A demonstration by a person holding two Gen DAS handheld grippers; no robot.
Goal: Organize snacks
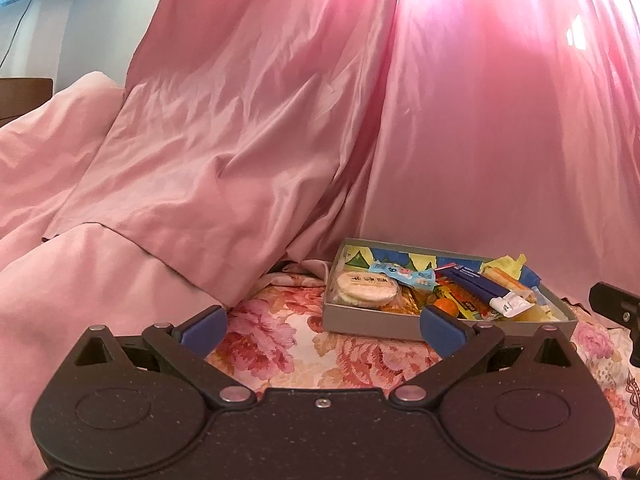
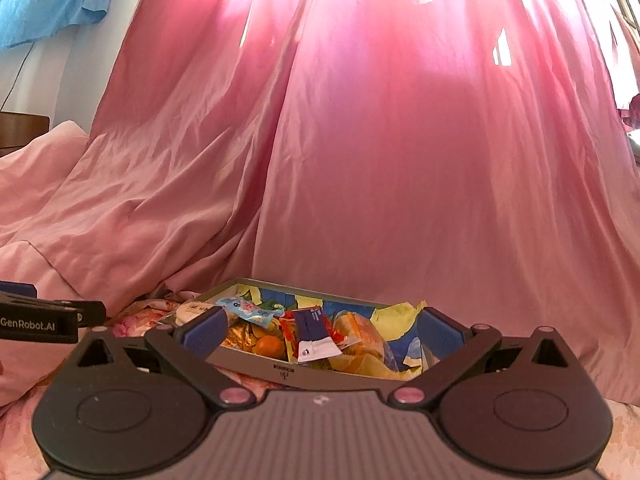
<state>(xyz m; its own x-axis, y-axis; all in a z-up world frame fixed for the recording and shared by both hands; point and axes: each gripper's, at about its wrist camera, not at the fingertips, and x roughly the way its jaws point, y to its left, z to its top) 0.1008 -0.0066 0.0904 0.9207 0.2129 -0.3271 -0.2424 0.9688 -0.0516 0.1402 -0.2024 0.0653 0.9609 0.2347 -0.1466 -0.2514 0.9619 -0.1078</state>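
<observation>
A shallow grey box [image 1: 372,322] full of snacks sits on a flowered bedspread [image 1: 280,344], close in front of a pink curtain [image 1: 480,140] that hangs behind it and spreads over the bed to the left. The left gripper [image 1: 322,326] hovers low over the bedspread with its blue-padded fingers [image 1: 202,326] spread wide and nothing between them; the box lies just beyond it and to the right, the right finger overlapping the box's near wall in the left wrist view. The right gripper [image 2: 320,330] points straight at the box, its fingers [image 2: 438,334] also wide apart and empty, framing the box's near side. Inside the box, at the left end, lies a round pale rice cracker [image 1: 366,286] in clear wrap, with a light blue candy packet [image 1: 404,274] just behind it. A dark blue and white stick packet [image 1: 486,290] lies slanted across the middle, over orange and yellow wrappers [image 1: 466,304], and a small orange fruit [image 2: 269,346] rests near the front wall. A yellow and blue patterned paper [image 2: 396,316] lines the far and right sides of the box. The box's near wall carries small dark printing [image 2: 283,372] that is too small to read. The side of the left gripper, marked GenRobot.AI, shows at the left edge of the right wrist view. A blue cloth [image 2: 48,4] hangs in the upper left corner against a white wall.
</observation>
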